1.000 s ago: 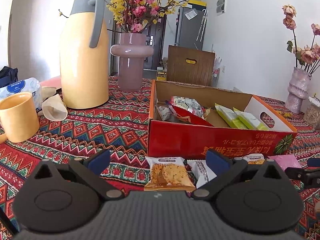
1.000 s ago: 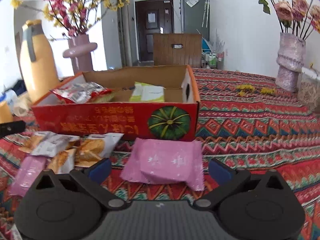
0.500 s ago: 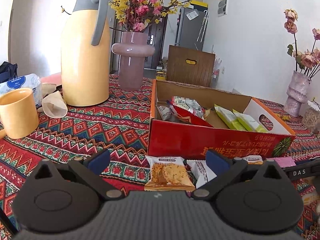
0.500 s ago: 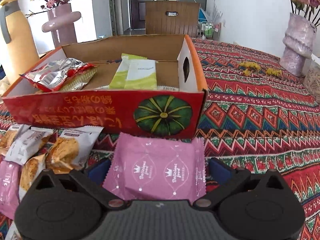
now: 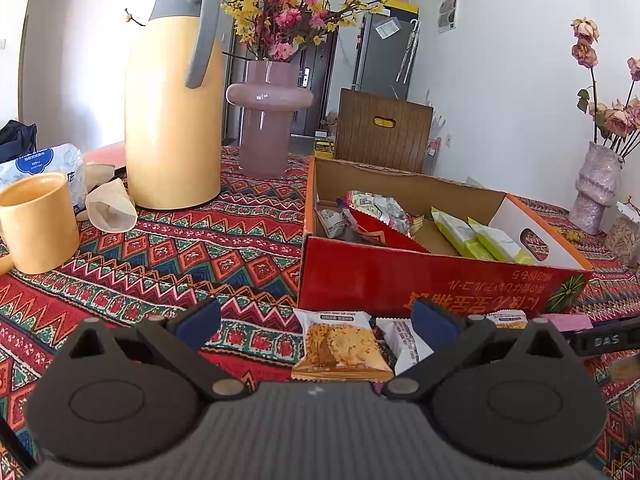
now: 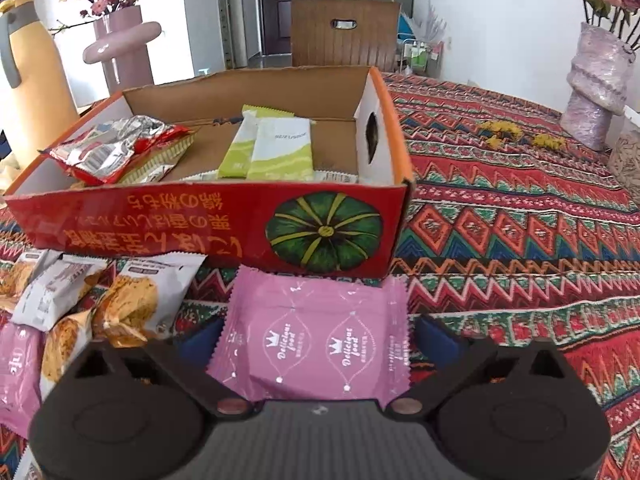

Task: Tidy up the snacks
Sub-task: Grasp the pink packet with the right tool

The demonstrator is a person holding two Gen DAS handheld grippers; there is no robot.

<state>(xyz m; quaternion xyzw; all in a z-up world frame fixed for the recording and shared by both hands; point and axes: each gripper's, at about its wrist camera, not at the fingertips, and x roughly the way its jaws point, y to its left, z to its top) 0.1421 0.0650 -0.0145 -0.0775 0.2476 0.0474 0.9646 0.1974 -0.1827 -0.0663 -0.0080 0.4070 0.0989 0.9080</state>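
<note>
Right gripper (image 6: 316, 344): fingers (image 6: 438, 340) closing around a pink snack packet (image 6: 316, 332), packet lying flat between them on the worktop, pads not yet visibly pressing its crimped ends. Printed on the packet, twice, under small crowns: "Delicious food".

Left gripper (image 5: 316, 318): fingers (image 5: 434, 316) standing wide and released, grasping nothing, hovering over a biscuit packet (image 5: 340, 346) with an orange base and a white packet (image 5: 402, 344) just beside it.

Red cardboard box (image 6: 168, 220): sitting on the worktop just behind the pink packet, open-topped, bearing yellow East Asian lettering seen upside down and a green pumpkin picture. Holding two green-and-white packets (image 6: 280, 148), small print too fine to read, and a red-and-silver foil packet (image 6: 108, 150) showing a barcode.

Loose snacks (image 6: 128, 300): lying in a heap left of the pink packet, in front of the box; a second pink packet (image 6: 16, 364) at the far left edge.

Worktop (image 6: 520, 220): wearing a red zigzag-patterned cloth.

Also standing on it: yellow thermos jug (image 5: 172, 104), yellow mug (image 5: 38, 222), mauve vase (image 5: 268, 116) with pink and yellow blossoms. Lettering "DAS" showing on a black part (image 5: 604, 340) at the right of the left wrist view.
</note>
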